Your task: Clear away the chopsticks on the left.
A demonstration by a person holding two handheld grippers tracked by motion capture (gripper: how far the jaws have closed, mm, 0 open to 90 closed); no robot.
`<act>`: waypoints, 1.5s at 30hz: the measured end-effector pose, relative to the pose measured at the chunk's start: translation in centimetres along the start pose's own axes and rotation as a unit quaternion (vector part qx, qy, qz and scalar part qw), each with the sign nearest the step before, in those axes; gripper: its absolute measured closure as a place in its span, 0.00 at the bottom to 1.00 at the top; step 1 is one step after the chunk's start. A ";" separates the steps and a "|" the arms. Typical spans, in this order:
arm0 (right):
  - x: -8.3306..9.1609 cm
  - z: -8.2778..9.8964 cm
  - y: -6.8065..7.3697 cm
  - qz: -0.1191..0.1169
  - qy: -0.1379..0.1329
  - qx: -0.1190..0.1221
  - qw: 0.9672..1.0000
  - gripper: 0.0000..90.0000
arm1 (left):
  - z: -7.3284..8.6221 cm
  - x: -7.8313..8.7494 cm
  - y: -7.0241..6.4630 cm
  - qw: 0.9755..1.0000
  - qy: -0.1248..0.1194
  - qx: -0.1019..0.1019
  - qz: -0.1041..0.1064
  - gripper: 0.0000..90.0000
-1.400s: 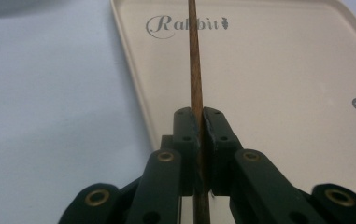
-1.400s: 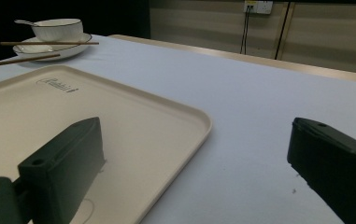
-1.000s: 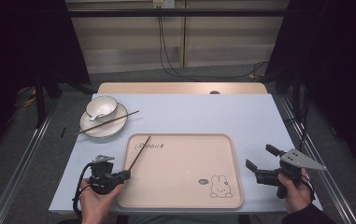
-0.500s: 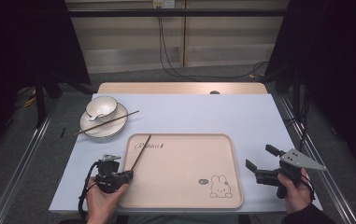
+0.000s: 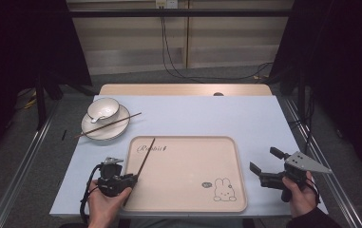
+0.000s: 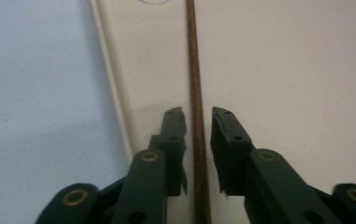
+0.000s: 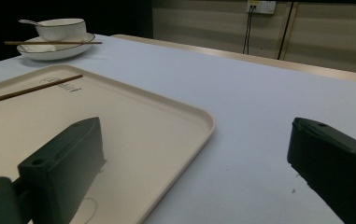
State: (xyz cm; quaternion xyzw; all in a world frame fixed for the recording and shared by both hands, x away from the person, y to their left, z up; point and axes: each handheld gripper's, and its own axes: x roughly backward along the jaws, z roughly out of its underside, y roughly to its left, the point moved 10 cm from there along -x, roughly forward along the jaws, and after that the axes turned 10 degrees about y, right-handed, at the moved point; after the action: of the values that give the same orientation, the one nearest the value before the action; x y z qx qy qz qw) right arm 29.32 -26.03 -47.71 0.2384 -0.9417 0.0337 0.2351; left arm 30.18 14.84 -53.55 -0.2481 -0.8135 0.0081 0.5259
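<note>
You are setting a brown chopstick (image 6: 195, 93) down on the beige tray (image 5: 188, 199), near its left rim, and your left gripper (image 6: 198, 119) has just been opening: its jaws are standing slightly apart with the stick lying between them, seemingly no longer pinched, though the gap is narrow. You are best off widening the jaws a little more and lifting straight up, so the stick is not rolling or dragging. Your right gripper (image 5: 266, 164) is waiting with jaws wide apart and empty, beside the tray's right edge. The second chopstick (image 5: 107, 125) is lying across the plate (image 5: 90, 132) under the bowl (image 5: 103, 109). A pale blue tabletop (image 5: 207, 116) is carrying everything, in a dim room with cables running down the back wall.
</note>
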 end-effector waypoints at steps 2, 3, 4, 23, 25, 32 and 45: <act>0.0 0.0 0.0 -0.002 -0.001 -0.001 1.000 0.04 | -0.2 0.3 -0.2 1.000 -0.009 -0.009 0.012 0.76; 0.0 0.0 0.0 -0.001 -0.001 -0.001 1.000 0.04 | -0.3 0.6 -0.5 0.999 -0.008 -0.027 0.019 0.73; 0.0 0.0 0.0 -0.001 -0.001 -0.001 1.000 0.04 | -0.3 0.6 -0.5 0.999 -0.008 -0.027 0.019 0.69; 0.1 -0.1 0.0 -0.001 -0.002 -0.003 1.000 0.04 | -2.3 6.7 4.0 0.977 -0.151 -0.122 0.090 0.12; 0.1 -0.1 0.0 0.000 -0.002 -0.003 1.000 0.04 | -2.6 7.5 4.5 0.972 -0.166 -0.135 0.100 0.07; 0.1 -0.1 0.0 0.000 -0.002 -0.002 1.000 0.04 | -3.5 8.9 6.8 0.965 -0.172 -0.172 0.098 0.06; 0.1 0.0 -0.1 0.002 0.000 -0.001 1.000 0.04 | -6.3 8.8 14.2 0.959 -0.157 -0.221 0.084 0.04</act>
State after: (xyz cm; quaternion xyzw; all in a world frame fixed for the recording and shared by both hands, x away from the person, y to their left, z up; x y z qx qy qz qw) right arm 29.27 -26.12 -47.68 0.2363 -0.9422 0.0327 0.2351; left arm 38.33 29.38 -47.11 -0.4210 -0.8437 -0.0886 0.3211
